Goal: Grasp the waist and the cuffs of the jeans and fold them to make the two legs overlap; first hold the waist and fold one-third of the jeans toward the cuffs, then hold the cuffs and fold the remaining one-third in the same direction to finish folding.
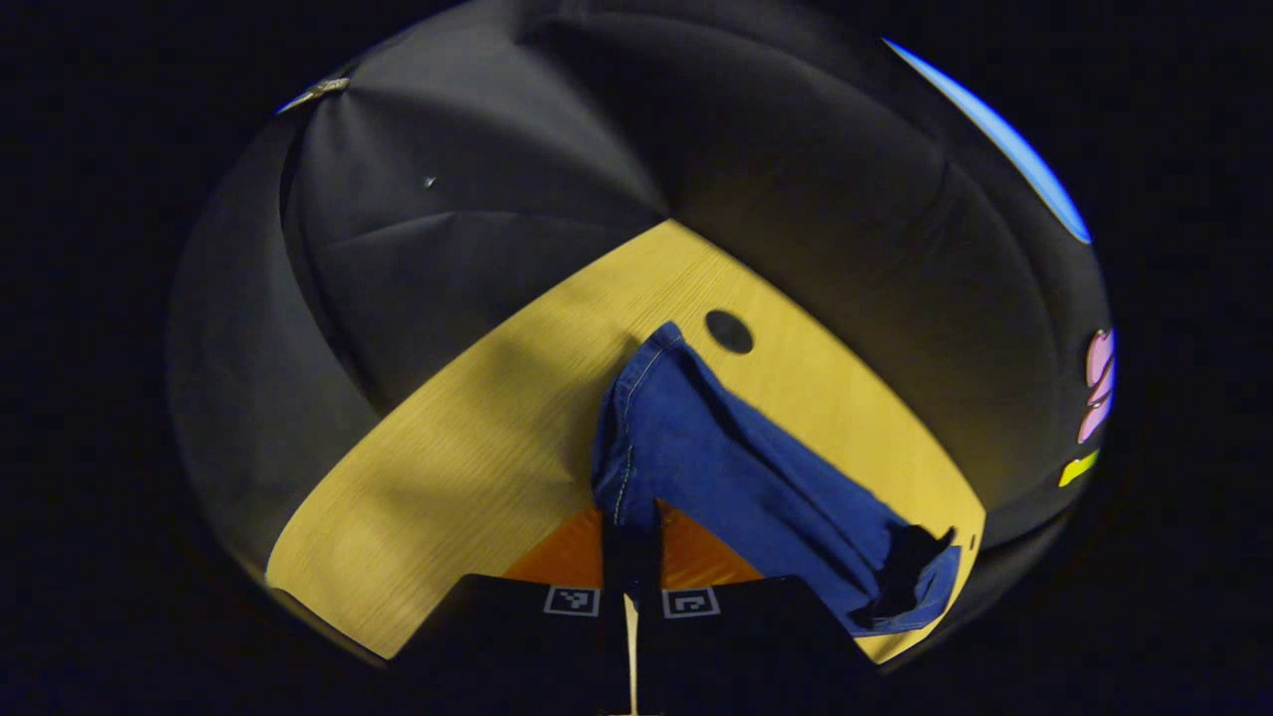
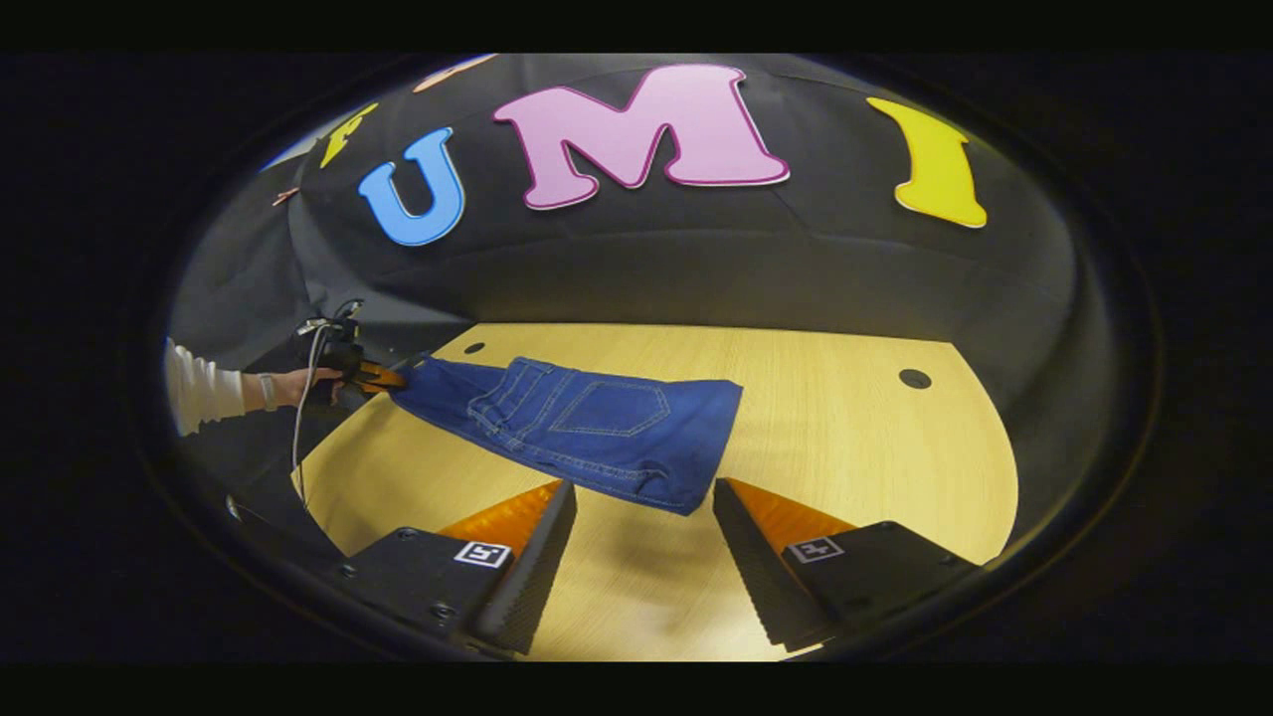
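The blue jeans (image 2: 587,423) stretch across the yellow wooden table (image 2: 845,438) with a back pocket facing up. In the left gripper view, my left gripper (image 1: 632,522) is shut on one end of the jeans (image 1: 716,457), which run away to the right. The right gripper view shows that same left gripper (image 2: 376,377) at the table's left edge, held by a hand in a white sleeve (image 2: 204,388). My right gripper (image 2: 641,517) is open, and the near folded edge of the jeans lies just ahead of the gap between its fingers. A dark shape (image 1: 907,575), probably the right gripper, sits at the jeans' far end.
Round black cable holes (image 2: 914,378) (image 1: 729,331) are set into the tabletop. Bare table extends to the right of the jeans. Black cloth walls close in the booth behind the table. A cable (image 2: 303,398) hangs from the left gripper.
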The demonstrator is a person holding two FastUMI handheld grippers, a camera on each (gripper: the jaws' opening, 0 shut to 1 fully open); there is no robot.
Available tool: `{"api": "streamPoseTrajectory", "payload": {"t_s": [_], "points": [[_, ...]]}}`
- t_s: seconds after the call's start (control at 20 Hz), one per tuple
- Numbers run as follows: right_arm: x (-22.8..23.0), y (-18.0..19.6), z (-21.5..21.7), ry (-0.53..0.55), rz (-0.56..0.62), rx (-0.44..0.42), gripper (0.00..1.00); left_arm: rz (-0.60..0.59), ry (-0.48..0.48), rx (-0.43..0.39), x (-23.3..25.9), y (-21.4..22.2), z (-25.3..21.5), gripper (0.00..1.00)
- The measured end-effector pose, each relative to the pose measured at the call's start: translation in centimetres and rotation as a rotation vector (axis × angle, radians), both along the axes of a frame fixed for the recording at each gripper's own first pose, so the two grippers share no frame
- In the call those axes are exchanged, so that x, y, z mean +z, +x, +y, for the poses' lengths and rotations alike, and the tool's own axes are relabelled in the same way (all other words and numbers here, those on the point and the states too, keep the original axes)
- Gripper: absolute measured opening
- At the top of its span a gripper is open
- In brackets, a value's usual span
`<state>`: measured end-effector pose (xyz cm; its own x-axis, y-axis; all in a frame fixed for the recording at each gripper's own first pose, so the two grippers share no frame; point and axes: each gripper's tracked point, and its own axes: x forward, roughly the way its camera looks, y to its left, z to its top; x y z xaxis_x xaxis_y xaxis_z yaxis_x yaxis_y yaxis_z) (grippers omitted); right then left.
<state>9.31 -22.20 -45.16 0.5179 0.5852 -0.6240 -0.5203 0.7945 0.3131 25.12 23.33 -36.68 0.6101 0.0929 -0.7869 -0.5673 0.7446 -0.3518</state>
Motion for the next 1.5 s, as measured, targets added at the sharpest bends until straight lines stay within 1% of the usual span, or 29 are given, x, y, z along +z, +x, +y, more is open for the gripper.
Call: {"api": "streamPoseTrajectory", "payload": {"t_s": [0.2,0.3,0.35,0.5,0.6,0.7,0.75,0.8,0.85,0.9,0.95,1.0,1.05,1.1,1.15,1.2,1.25,1.3,1.35,1.4,1.45,1.5], "points": [[1.7,-0.1,0.1,0.016,-0.024,-0.02,0.85,-0.129,-0.014,-0.074,7.7,-0.2,-2.6,0.08],[2.6,-0.5,0.5,0.031,-0.041,-0.021,0.85,-0.212,-0.047,-0.114,12.2,0.4,-5.2,0.08],[3.1,-0.9,0.7,0.038,-0.047,-0.022,0.85,-0.245,-0.055,-0.141,13.5,1.3,-7.5,0.08],[4.5,-2.0,0.2,0.036,-0.079,-0.028,0.85,-0.33,-0.018,-0.289,17.8,2.7,-14.3,0.08],[5.2,-2.6,-0.7,0.02,-0.103,-0.034,0.85,-0.397,0.002,-0.415,21.2,3.0,-20.8,0.08],[5.5,-3.4,-2.0,-0.005,-0.124,-0.043,0.85,-0.445,0.028,-0.554,23.0,3.1,-28.2,0.08],[5.8,-4.0,-2.8,-0.019,-0.135,-0.048,0.85,-0.458,0.028,-0.621,22.8,3.7,-32.3,0.08],[5.9,-4.5,-3.7,-0.032,-0.142,-0.058,0.85,-0.446,0.0,-0.693,21.7,3.9,-36.6,0.08],[5.8,-4.9,-4.4,-0.032,-0.138,-0.074,0.85,-0.41,-0.022,-0.761,19.4,3.9,-40.7,0.08],[5.8,-5.7,-4.9,-0.02,-0.12,-0.086,0.85,-0.352,-0.011,-0.816,16.1,3.9,-43.5,0.08],[5.8,-6.4,-5.4,-0.011,-0.105,-0.101,0.85,-0.268,0.016,-0.863,12.4,4.8,-45.8,0.08],[5.7,-6.9,-6.0,-0.007,-0.098,-0.114,0.85,-0.169,0.053,-0.897,9.2,4.8,-47.2,0.08],[5.9,-7.4,-6.6,-0.007,-0.096,-0.128,0.85,-0.09,0.109,-0.926,6.9,4.4,-47.6,0.08],[6.3,-7.9,-7.3,-0.004,-0.101,-0.142,0.85,-0.044,0.184,-0.958,5.3,4.5,-47.9,0.08],[6.7,-8.0,-7.4,0.004,-0.105,-0.152,0.85,-0.008,0.258,-0.991,4.7,3.6,-47.5,0.08],[6.8,-8.1,-7.8,0.006,-0.106,-0.164,0.85,0.026,0.297,-1.021,4.3,3.1,-47.7,0.1],[7.0,-8.1,-8.2,0.01,-0.108,-0.177,0.85,0.067,0.315,-1.045,3.8,2.7,-47.9,0.18],[7.2,-8.0,-8.4,0.014,-0.113,-0.189,0.85,0.079,0.326,-1.053,4.1,2.6,-47.9,0.2],[7.4,-7.8,-8.7,0.011,-0.121,-0.202,0.76,0.057,0.317,-1.049,4.5,2.4,-48.2,0.18],[7.6,-7.7,-9.0,0.002,-0.136,-0.212,0.76,0.014,0.307,-1.033,5.0,2.4,-48.7,0.34],[8.2,-7.4,-9.1,-0.006,-0.158,-0.216,0.85,-0.031,0.315,-1.005,5.7,2.3,-48.7,0.49],[8.9,-7.2,-9.1,-0.014,-0.188,-0.218,0.85,-0.077,0.327,-0.976,6.7,2.4,-48.3,0.65]]}}
